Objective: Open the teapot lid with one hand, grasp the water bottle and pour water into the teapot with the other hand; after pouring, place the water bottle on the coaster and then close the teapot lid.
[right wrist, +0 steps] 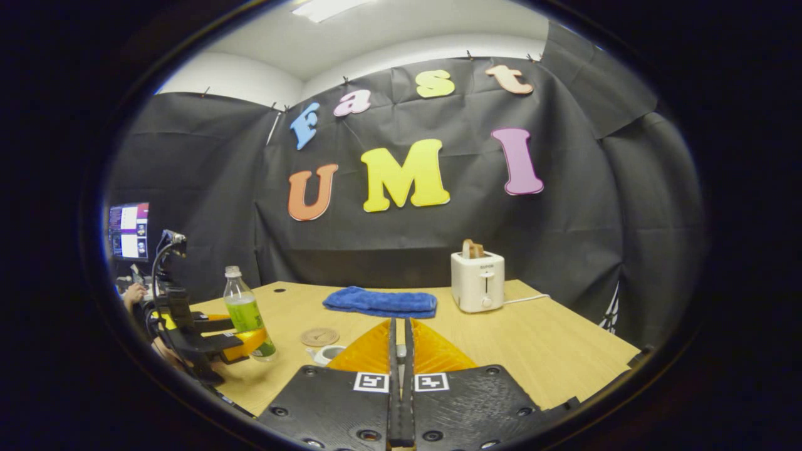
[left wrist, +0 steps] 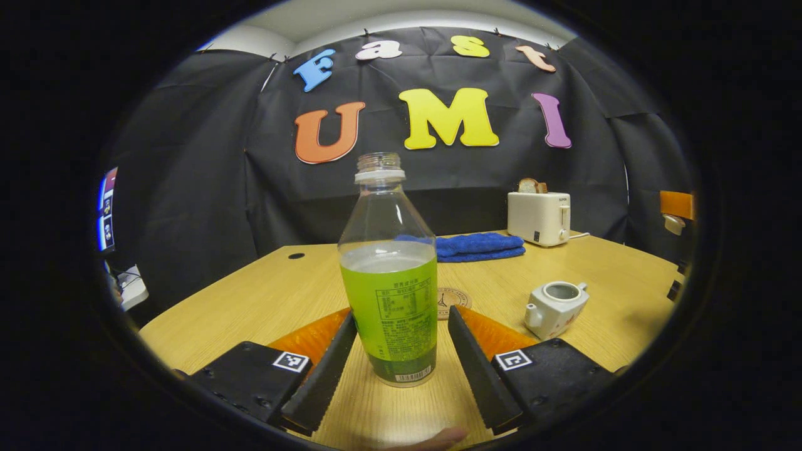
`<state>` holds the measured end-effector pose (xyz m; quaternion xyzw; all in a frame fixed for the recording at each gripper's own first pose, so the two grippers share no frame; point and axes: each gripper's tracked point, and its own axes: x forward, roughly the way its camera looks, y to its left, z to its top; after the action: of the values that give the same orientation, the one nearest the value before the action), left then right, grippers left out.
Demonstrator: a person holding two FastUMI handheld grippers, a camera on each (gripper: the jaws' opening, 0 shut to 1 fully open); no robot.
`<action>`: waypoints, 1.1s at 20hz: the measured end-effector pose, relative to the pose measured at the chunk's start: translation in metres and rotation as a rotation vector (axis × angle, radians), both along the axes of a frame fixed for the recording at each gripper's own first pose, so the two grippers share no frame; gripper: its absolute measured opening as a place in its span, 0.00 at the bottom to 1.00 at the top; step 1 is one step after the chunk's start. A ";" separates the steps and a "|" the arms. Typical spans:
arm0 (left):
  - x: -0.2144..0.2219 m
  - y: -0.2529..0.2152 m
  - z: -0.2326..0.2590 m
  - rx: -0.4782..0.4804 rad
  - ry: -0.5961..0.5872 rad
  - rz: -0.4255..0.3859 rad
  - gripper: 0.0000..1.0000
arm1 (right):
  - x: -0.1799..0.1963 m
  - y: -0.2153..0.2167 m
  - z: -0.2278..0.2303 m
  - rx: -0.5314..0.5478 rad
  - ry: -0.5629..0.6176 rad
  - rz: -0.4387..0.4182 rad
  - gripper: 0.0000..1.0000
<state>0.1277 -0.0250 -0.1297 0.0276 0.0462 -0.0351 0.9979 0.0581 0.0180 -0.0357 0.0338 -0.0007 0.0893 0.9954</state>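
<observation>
Spread wide, the left gripper (left wrist: 396, 363) brackets the uncapped bottle (left wrist: 390, 275) standing between its fingers, neither touching; smooth plastic, half full, likely squashy, best pinched low on the label; ahead-right sits the lidless teapot (left wrist: 555, 308); the right gripper (right wrist: 399, 401) is pressed together, whether on the lid cannot be told.

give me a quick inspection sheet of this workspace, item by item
surface: wooden table, dry, small dark hole near the far left edge
job's things: water bottle upright, uncapped, partly full; teapot lid off; coaster bare
clutter: blue towel, toaster with bread
grippers: left tool open, fingers either side of the bottle, apart from it; right tool shut, lid not visible in it
cables: toaster cord
surroundings: black cloth wall, monitor at left
</observation>
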 end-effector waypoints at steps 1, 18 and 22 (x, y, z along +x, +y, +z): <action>0.000 -0.003 0.001 -0.017 0.000 -0.008 0.82 | 0.000 0.000 -0.001 0.000 0.001 -0.001 0.00; -0.025 0.044 0.011 0.583 0.114 0.153 0.75 | 0.000 -0.009 -0.001 -0.030 0.008 -0.025 0.00; -0.008 0.025 0.010 0.797 0.125 0.106 0.74 | 0.004 -0.019 -0.003 -0.028 0.020 -0.040 0.00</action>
<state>0.1194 0.0004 -0.1192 0.4076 0.1181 0.0353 0.9048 0.0621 -0.0012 -0.0392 0.0209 0.0097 0.0691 0.9973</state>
